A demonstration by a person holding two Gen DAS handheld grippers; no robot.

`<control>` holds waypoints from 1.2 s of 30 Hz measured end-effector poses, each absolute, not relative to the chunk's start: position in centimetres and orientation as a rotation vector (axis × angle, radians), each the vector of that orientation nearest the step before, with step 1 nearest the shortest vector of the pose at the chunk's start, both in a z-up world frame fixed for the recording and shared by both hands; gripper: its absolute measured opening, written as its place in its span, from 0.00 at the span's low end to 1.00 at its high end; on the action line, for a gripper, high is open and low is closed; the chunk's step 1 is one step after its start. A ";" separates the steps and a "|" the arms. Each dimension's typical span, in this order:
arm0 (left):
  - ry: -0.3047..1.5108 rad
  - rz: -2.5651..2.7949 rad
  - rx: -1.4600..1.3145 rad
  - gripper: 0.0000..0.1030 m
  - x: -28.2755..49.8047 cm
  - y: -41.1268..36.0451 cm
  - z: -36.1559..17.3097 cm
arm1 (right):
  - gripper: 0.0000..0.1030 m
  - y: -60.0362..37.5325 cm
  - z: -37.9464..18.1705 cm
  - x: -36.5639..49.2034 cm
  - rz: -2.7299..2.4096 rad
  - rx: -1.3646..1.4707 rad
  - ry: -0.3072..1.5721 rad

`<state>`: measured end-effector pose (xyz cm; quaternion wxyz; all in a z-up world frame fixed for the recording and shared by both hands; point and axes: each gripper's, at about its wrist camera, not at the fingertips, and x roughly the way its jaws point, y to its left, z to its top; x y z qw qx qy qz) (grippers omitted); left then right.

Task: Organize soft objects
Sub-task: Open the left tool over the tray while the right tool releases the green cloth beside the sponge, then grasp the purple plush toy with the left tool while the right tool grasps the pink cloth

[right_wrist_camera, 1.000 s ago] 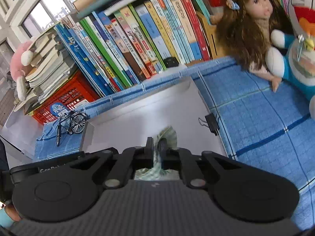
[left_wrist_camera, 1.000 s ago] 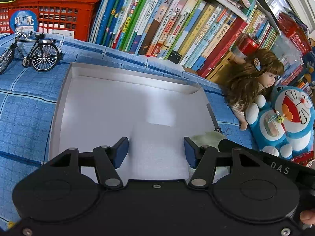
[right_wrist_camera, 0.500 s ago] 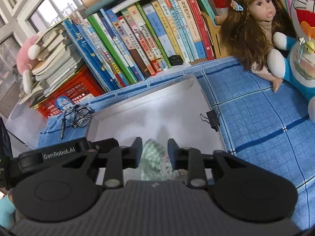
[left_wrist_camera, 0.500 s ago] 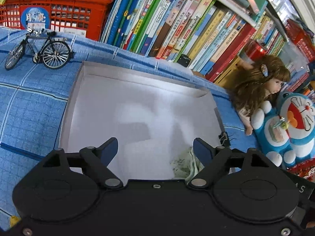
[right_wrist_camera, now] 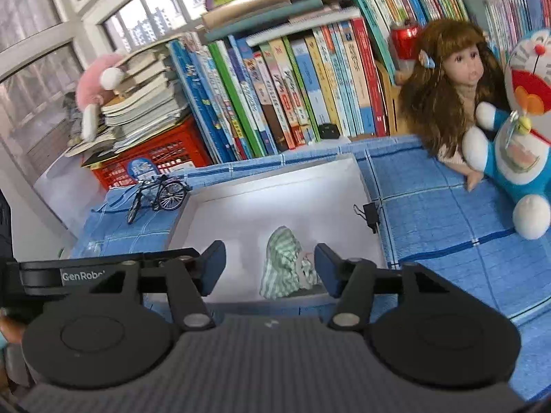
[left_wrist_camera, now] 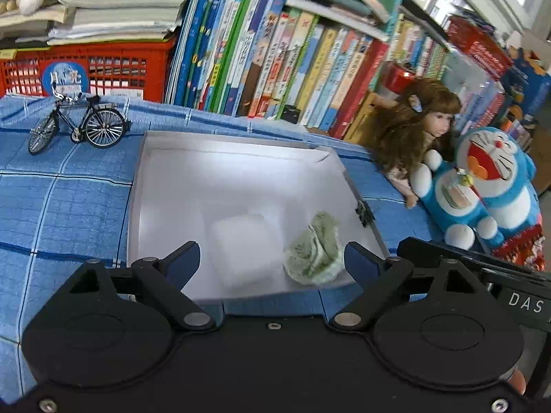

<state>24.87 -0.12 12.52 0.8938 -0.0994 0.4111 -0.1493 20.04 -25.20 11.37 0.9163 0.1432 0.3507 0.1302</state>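
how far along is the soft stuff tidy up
Done: a green cloth lies bundled in the white tray's near right corner, and a white pad sits beside it. In hand: nothing; the left gripper and right gripper have just been opening, and neither touches the cloth. Possibly left: the doll and blue plush sit outside the tray.

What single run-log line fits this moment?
cloth: lying in tray | left gripper: open | right gripper: open, just released

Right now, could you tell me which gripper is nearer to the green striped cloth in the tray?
Right. The right gripper, open, frames the green cloth between its fingers; the left gripper, also open, sits beside it, over the tray's middle.
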 end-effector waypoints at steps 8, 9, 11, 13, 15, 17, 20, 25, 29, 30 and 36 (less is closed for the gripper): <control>0.726 -0.348 -0.150 0.93 18.3 0.5 14.3 | 0.84 -26.8 12.8 14.0 0.323 0.252 0.601; 0.710 -0.354 -0.145 0.94 17.4 0.7 14.4 | 0.85 -27.2 12.9 13.0 0.327 0.247 0.585; 0.688 -0.361 -0.140 0.94 15.7 1.1 14.5 | 0.87 -27.8 13.0 11.5 0.328 0.238 0.555; 0.672 -0.367 -0.138 0.95 14.2 1.5 14.4 | 0.87 -28.5 13.0 10.0 0.319 0.232 0.528; 0.664 -0.371 -0.132 0.95 12.7 2.0 14.2 | 0.89 -29.4 12.8 8.7 0.311 0.226 0.507; 0.653 -0.373 -0.124 0.95 11.3 2.5 14.0 | 0.93 -30.0 12.5 7.5 0.297 0.213 0.489; 0.620 -0.367 -0.096 0.96 9.0 3.2 13.6 | 0.99 -30.9 11.7 5.8 0.273 0.183 0.463; 0.573 -0.346 -0.059 0.99 5.4 4.7 12.4 | 1.00 -32.0 10.0 3.2 0.225 0.142 0.428; 0.568 -0.322 -0.048 1.00 3.2 5.9 11.1 | 1.00 -32.8 8.5 1.6 0.191 0.123 0.411; 0.570 -0.315 -0.040 1.00 2.6 6.1 10.7 | 1.00 -32.9 8.1 1.3 0.180 0.117 0.407; 0.628 -0.291 -0.018 1.00 1.0 6.8 7.5 | 1.00 -33.4 4.7 0.8 0.107 0.106 0.449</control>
